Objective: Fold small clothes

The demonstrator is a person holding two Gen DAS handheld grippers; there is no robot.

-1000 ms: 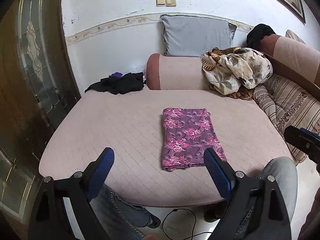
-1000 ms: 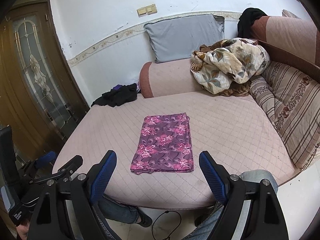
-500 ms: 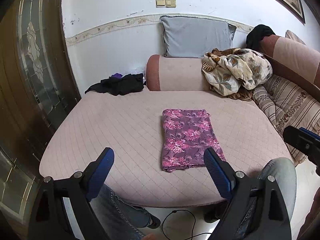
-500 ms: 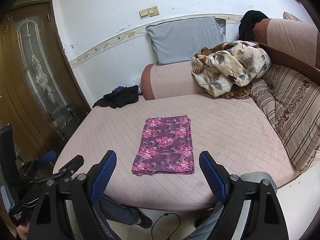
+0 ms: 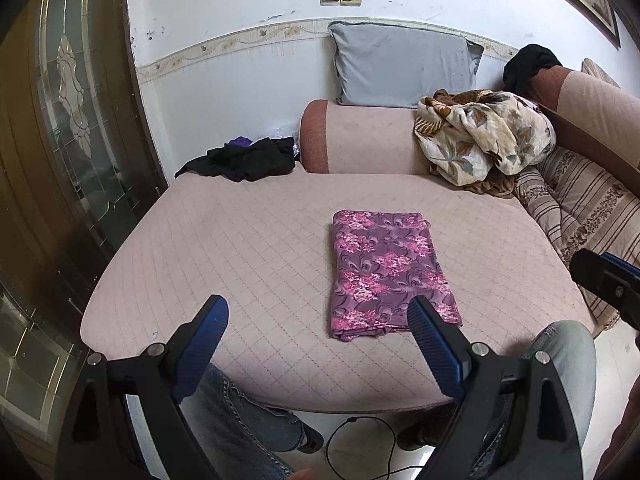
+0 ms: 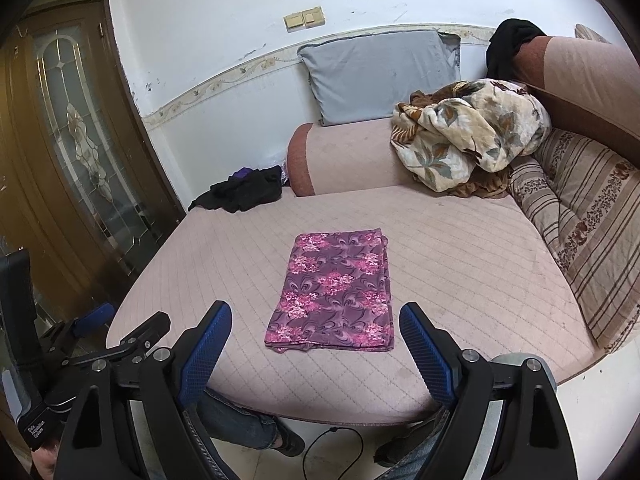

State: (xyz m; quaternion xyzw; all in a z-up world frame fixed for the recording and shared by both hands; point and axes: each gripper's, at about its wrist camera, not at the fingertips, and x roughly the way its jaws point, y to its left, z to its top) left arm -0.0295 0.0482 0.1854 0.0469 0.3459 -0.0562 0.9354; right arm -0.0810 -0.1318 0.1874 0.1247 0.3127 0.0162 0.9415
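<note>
The left claw [image 5: 318, 320] hovers above the near edge of the pink sofa seat [image 5: 240, 240], spread wide and holding nothing. Just right of it, the folded purple floral cloth [image 5: 386, 270] lies flat mid-seat. The right claw [image 6: 316, 330] also gapes wide and empty, the cloth [image 6: 336, 280] framed between its fingers, untouched.

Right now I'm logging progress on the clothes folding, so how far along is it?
Done: the purple floral cloth lies folded in a neat rectangle on the pink sofa seat. In hand: nothing; the left gripper and right gripper are both open and held short of the seat. Left: possibly the crumpled black garments at the seat's far left corner, which lie unfolded.
</note>
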